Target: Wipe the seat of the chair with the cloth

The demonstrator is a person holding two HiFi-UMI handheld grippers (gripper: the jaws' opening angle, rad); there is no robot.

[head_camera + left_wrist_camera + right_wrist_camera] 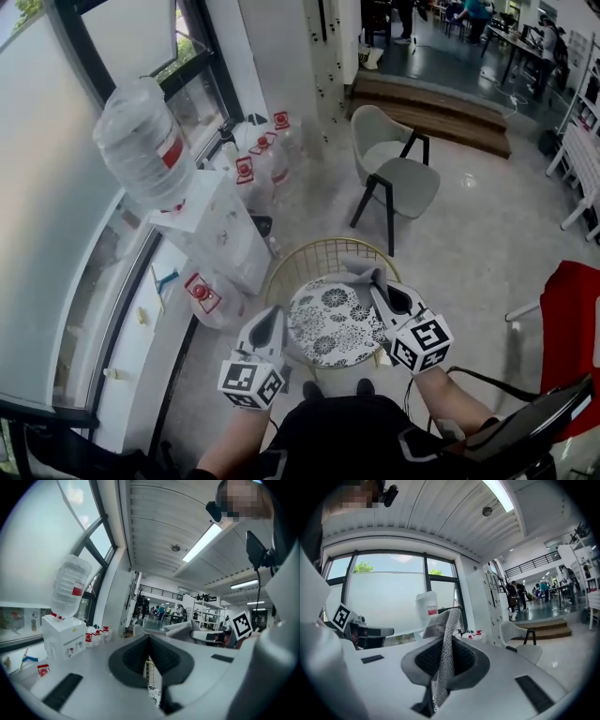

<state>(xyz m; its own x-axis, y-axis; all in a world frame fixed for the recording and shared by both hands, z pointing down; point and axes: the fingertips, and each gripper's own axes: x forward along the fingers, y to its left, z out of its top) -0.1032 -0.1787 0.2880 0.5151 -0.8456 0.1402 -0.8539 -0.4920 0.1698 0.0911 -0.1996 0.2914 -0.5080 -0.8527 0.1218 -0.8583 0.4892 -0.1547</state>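
The chair has a round seat with a black-and-white flower pattern [330,323] and a gold wire back [314,253]; it stands just in front of me. My right gripper [377,284] hovers over the seat's right rear edge, shut on a grey mesh cloth [359,270]. In the right gripper view the cloth [442,625] sticks up from between the jaws of that gripper [446,644] and flops to the left. My left gripper [270,322] is at the seat's left edge, shut with nothing in it. Through the left gripper's [149,641] thin slit I see wire and a bit of seat.
A white water dispenser [214,230] with a big bottle [142,142] stands left of the chair by the window. Several spare bottles [255,155] sit on the floor behind it. A grey chair [396,171] stands farther back, and a red chair [577,328] at the right.
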